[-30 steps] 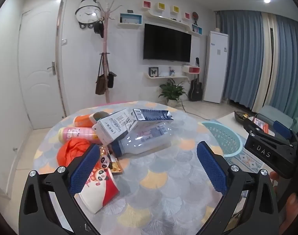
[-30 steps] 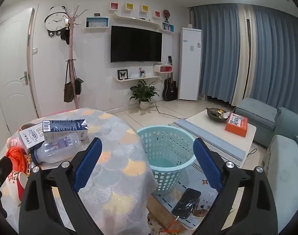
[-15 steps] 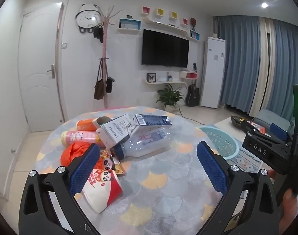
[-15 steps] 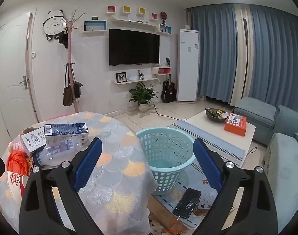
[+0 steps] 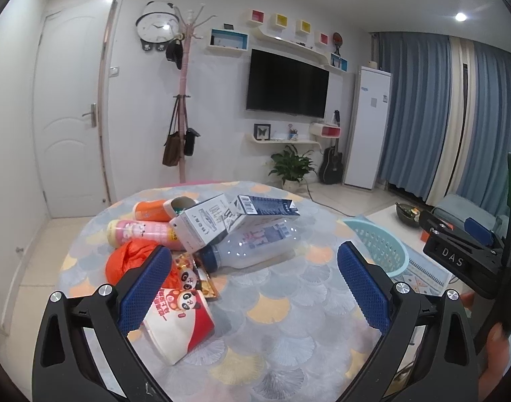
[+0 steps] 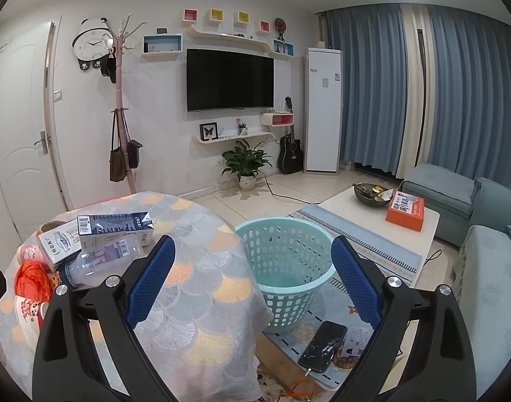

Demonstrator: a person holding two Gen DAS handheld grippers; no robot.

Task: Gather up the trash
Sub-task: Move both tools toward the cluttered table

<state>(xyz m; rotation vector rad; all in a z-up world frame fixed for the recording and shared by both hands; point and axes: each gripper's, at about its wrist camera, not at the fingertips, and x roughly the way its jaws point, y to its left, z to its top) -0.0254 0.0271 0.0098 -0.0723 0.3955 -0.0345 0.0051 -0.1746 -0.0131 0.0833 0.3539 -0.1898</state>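
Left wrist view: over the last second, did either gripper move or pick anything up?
Both cameras tilted upward a little, so the trash pile sits lower in view. Nothing was grasped: left gripper and right gripper stay open and empty. The clear bottle, cartons and basket have not moved.

A round tabletop [image 5: 282,305] draped in a fan-patterned grey, orange and blue cloth carries a heap of litter on its left side: a clear plastic bottle [image 5: 252,246] on its side, two milk cartons [image 5: 222,222] leaning over it, a pink bottle [image 5: 138,232], an orange bottle [image 5: 148,210], a crumpled orange bag [image 5: 131,261] and a tipped panda-print paper cup [image 5: 178,321]. On the floor beside the tabletop stands a turquoise basket [image 6: 285,264].
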